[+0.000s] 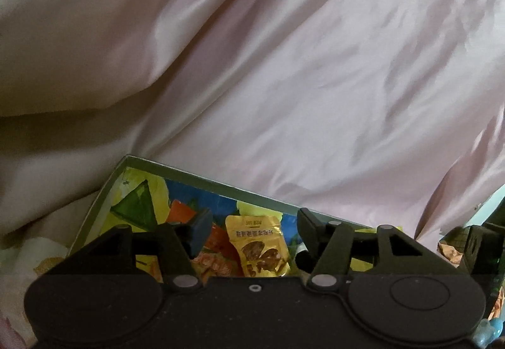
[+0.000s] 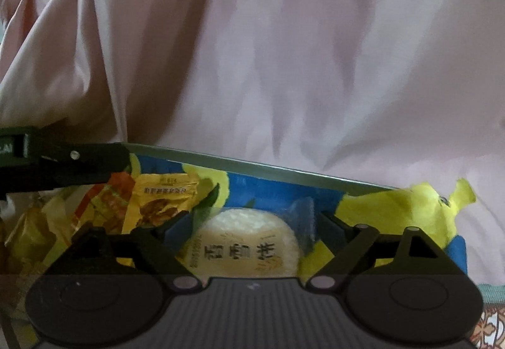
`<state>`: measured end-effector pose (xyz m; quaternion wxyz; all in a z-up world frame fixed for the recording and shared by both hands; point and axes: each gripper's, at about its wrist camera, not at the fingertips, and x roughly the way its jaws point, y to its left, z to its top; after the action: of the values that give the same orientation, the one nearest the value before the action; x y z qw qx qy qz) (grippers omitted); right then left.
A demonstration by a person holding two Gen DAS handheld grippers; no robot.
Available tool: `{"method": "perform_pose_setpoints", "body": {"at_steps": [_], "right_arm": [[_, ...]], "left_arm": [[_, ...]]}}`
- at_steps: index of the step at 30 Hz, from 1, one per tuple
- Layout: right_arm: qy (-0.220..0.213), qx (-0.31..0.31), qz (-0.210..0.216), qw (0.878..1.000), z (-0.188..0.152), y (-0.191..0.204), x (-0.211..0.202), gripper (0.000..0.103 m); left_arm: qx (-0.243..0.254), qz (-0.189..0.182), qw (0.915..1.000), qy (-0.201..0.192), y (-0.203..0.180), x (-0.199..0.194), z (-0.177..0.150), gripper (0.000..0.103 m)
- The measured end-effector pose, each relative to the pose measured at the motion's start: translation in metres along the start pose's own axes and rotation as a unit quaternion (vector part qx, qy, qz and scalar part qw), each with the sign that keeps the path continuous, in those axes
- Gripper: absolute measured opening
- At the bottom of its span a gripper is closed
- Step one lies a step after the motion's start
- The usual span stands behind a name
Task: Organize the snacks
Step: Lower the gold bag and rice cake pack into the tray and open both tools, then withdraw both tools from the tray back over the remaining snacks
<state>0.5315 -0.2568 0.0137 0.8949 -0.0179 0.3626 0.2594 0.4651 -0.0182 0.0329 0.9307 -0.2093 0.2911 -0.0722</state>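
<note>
The right claw (image 2: 252, 224) stands wide around a light, brittle wrapped rice cracker (image 2: 249, 246), best pinched gently across its rim.

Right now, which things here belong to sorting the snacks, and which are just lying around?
Job:
colourful box
yellow snack packet
round rice cracker
left gripper
right gripper

Lying about:
pink fabric
yellow-green plush toy
</note>
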Motion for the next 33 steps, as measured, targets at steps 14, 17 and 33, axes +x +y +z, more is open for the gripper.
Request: {"method": "perform_pose_setpoints", "body": {"at_steps": [14, 17, 33], "right_arm": [[-0.039, -0.075, -0.077, 0.993, 0.003, 0.019, -0.050, 0.092], [-0.069, -0.090, -0.106, 0.988, 0.003, 0.024, -0.076, 0.092], [-0.131, 0.175, -0.039, 0.975, -0.009, -0.012, -0.086, 0.103]], "left_arm": [[0.016, -0.019, 0.9997, -0.007, -0.017, -0.019, -0.001, 0.062], [0.025, -0.025, 0.9993, -0.014, -0.022, -0.033, -0.004, 0.064], [0.046, 0.005, 0.9987, -0.023, -0.013, -0.071, -0.026, 0.071]]}}
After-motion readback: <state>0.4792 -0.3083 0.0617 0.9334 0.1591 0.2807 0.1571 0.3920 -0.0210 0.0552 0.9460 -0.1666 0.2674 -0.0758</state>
